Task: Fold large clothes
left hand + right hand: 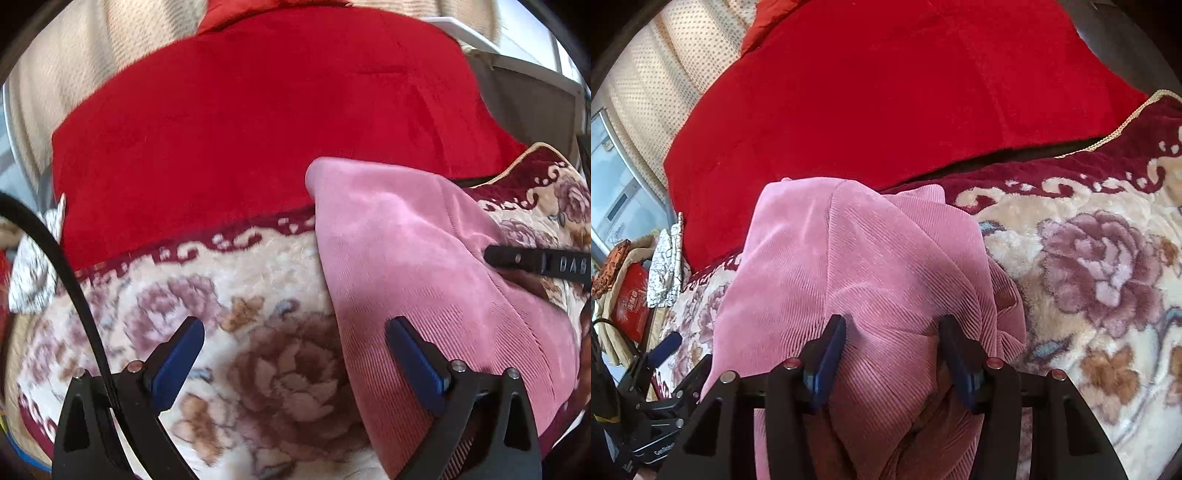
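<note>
A pink corduroy garment [424,266] lies folded lengthwise on a floral blanket [266,295]. In the left wrist view it runs from the middle down to the lower right. My left gripper [295,334] hovers open over the blanket at the garment's left edge; its right finger is over the pink cloth and nothing sits between the pads. In the right wrist view the pink garment [857,258] bulges up between the pads of my right gripper [894,330], which is shut on a thick bunch of it. One right gripper finger [532,260] shows at the garment's right edge.
A bright red blanket [886,92] covers the bed behind the garment. Cream curtains [665,74] hang at the far left. A crackle-patterned cloth [666,269] and a red box [631,302] sit off the bed's left side. A black cable [66,266] crosses the left wrist view.
</note>
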Demonstrator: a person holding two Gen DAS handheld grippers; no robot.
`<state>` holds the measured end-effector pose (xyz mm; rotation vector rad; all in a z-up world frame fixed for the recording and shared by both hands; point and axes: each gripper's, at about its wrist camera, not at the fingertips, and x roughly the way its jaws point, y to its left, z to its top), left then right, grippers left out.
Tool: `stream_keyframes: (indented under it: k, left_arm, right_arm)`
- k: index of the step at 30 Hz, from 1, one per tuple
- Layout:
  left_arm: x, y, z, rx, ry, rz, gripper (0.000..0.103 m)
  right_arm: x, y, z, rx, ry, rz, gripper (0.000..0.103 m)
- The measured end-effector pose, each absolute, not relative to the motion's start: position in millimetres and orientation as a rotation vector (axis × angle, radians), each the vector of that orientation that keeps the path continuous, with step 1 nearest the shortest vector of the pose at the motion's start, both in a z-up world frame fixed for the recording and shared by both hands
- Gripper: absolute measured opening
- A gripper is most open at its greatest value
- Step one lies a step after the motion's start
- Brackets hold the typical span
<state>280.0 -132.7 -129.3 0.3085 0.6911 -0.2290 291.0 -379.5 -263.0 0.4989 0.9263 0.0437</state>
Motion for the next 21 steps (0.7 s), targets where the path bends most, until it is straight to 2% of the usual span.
stream_keyframes:
  k: [5,10,17,21]
  left_arm:
    - [271,-127,-113,0.338,0.593,-0.245,0.1]
    - [276,-132,-130,0.371,0.695,-0.326,0.1]
    - [266,-126,-133,0.379,0.653,-0.367,0.1]
    - [278,-116,-141,0.293,0.716,-0.405,0.1]
  right_arm:
    - [298,-378,-216,0.445,0.882,0.045,0.057]
    - [347,-361,-199,0.405,0.925,0.151,0.057]
    - [420,-338,-230,0.459,1.024,0.299,0.057]
    - [449,-332,-260,0.481,1.09,0.294,0.055]
